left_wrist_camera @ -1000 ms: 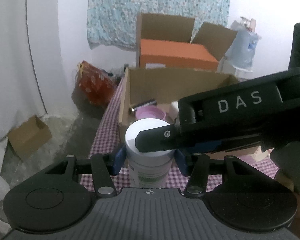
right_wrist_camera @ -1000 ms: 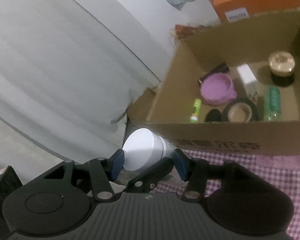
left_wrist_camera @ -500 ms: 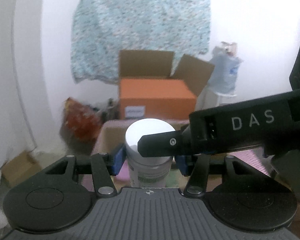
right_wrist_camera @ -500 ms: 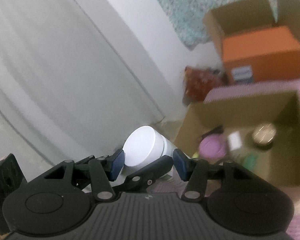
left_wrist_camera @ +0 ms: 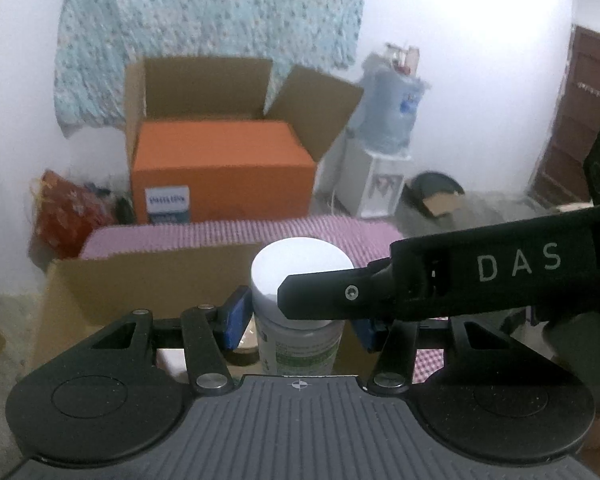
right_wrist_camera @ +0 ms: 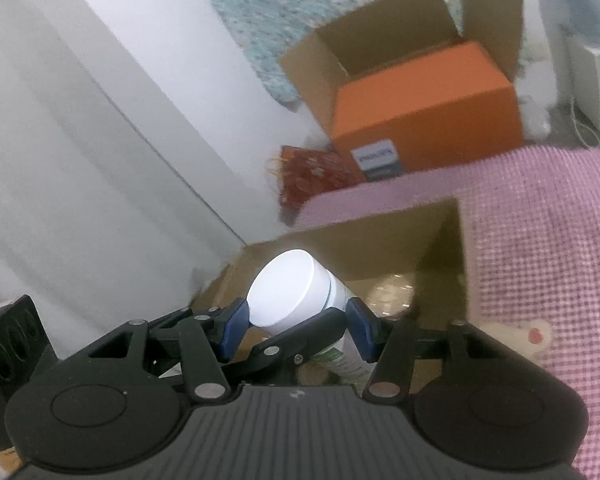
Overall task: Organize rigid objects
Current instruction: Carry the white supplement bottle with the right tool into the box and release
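Both tongs gripped one white-lidded jar (left_wrist_camera: 300,280). The left gripper (left_wrist_camera: 298,318) was closed on the jar's body below the lid, blue pads pressed to each side. The right gripper (right_wrist_camera: 296,320) was clamped across it, one finger lying over the lid. The jar hung above the open cardboard box (right_wrist_camera: 380,240) just ahead, on the pink checked cloth (right_wrist_camera: 540,240).
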Tool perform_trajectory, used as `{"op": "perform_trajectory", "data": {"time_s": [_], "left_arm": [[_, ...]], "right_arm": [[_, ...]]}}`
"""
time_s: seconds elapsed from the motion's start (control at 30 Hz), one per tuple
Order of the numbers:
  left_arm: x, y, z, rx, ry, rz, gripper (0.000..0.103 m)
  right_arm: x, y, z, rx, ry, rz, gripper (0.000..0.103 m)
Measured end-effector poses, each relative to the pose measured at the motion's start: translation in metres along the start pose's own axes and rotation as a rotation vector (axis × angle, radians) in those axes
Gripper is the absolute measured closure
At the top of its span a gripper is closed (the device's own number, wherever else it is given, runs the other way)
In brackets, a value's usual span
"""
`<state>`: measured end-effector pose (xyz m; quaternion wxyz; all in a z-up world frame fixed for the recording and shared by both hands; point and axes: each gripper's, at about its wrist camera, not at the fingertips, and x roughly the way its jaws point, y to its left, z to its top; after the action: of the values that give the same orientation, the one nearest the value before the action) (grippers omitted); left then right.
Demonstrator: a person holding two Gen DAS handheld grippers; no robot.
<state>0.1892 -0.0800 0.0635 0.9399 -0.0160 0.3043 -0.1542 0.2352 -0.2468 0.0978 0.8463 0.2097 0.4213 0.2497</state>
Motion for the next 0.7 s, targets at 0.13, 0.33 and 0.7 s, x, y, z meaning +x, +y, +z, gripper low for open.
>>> {"op": "perform_trajectory", "data": {"time_s": [0.13, 0.33, 0.7], "left_arm": [[0.023, -0.001, -0.008, -0.006, 0.058, -0.002, 0.051], [0.042, -0.005, -0.022, 0.002, 0.124, 0.012, 0.051], [0.060, -0.007, -0.030, 0.010, 0.208, 0.009, 0.049]], "right_arm": [[0.020, -0.024, 0.000, 0.029, 0.036, -0.019, 0.046], [0.038, -0.047, -0.009, 0.044, 0.086, -0.047, 0.045], [0.052, -0.050, -0.014, 0.017, 0.119, -0.089, 0.046]]}}
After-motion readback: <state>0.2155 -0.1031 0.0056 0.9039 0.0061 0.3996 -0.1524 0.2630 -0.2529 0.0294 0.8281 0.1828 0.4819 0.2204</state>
